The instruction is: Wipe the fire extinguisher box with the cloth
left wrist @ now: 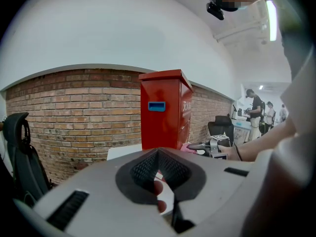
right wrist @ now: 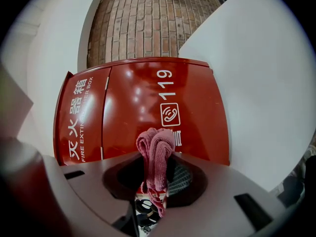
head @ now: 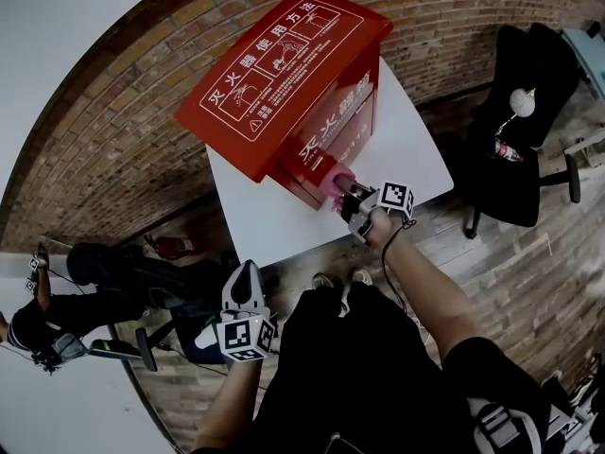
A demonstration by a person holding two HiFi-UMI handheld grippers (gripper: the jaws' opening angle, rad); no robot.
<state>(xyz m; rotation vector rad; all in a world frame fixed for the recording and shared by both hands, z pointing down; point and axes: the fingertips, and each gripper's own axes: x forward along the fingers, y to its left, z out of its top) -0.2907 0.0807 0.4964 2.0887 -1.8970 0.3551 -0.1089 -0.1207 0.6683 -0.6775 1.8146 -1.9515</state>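
a brick wall backs a white table, a black office chair standing on plank flooring.

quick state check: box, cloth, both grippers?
fire extinguisher box: upright on the white table, front shut.
cloth: bunched, pinched between the right jaws, up at the box's front.
right gripper: shut on the cloth.
left gripper: shut, empty, held low, away from the box.
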